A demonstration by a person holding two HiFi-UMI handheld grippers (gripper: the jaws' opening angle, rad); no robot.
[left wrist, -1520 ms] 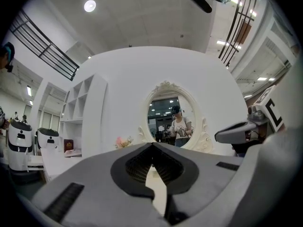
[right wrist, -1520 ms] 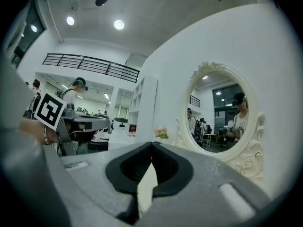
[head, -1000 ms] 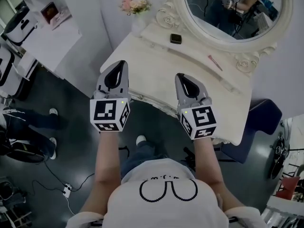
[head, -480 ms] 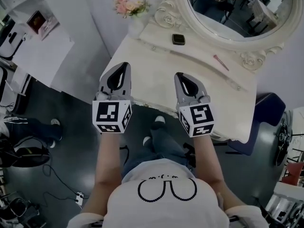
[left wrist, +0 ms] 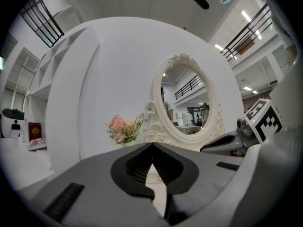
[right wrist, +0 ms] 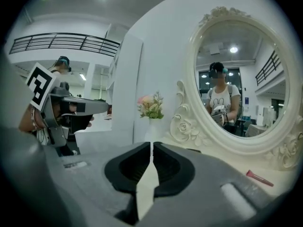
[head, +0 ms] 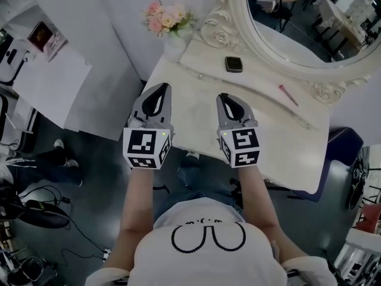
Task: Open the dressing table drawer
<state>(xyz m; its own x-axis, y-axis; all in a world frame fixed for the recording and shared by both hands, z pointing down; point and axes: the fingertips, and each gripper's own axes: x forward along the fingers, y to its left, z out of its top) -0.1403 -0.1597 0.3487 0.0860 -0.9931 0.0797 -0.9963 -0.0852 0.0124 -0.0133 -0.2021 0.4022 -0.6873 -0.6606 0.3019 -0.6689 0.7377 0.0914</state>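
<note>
The cream dressing table (head: 196,94) stands in front of me, its oval mirror (head: 309,16) at the back. Its drawer front lies under the front edge and is hidden from the head view. My left gripper (head: 161,88) hovers over the table's front left part, its jaws shut and empty, tips meeting in the left gripper view (left wrist: 152,145). My right gripper (head: 225,97) hovers beside it over the front middle. Its jaws are just opening, showing only a hairline slit at the tips (right wrist: 151,144), with nothing between them.
A vase of pink flowers (head: 166,18) stands at the table's back left. A small dark case (head: 233,64) and a pink stick (head: 289,95) lie near the mirror. A white cabinet (head: 53,70) is to the left, a blue stool (head: 339,154) to the right.
Both grippers have moved forward from the table's front edge to over its top, and lower. The person has stepped closer to the table.
</note>
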